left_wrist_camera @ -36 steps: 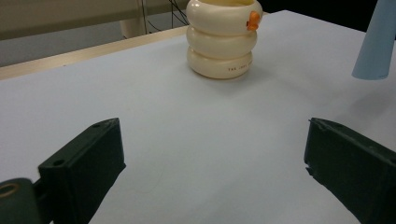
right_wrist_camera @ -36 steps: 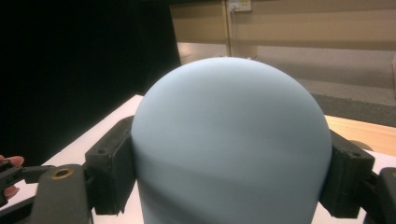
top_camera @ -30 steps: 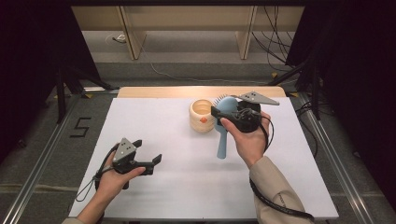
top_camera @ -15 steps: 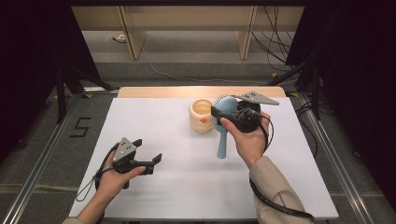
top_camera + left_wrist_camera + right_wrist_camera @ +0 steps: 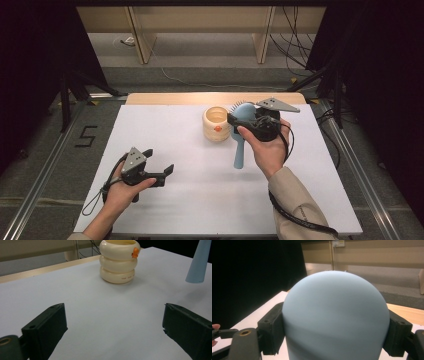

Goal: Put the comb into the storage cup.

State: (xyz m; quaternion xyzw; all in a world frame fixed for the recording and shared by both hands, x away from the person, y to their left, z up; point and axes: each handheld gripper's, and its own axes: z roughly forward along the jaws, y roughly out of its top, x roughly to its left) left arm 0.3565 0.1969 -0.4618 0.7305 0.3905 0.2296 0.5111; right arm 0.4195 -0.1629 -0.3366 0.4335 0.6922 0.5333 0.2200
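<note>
White tabletop (image 5: 200, 200) carries a cream ringed cup (image 5: 217, 123) far centre; right gripper (image 5: 237, 120) clamps the blue hairbrush (image 5: 241, 135) beside it; left gripper (image 5: 167, 172) gapes wide, empty, near left.

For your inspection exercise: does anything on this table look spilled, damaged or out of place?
Nothing stands out. The cream cup stands upright and unspilled on the white table; the right gripper clamps the blue hairbrush; the left gripper is open.
</note>
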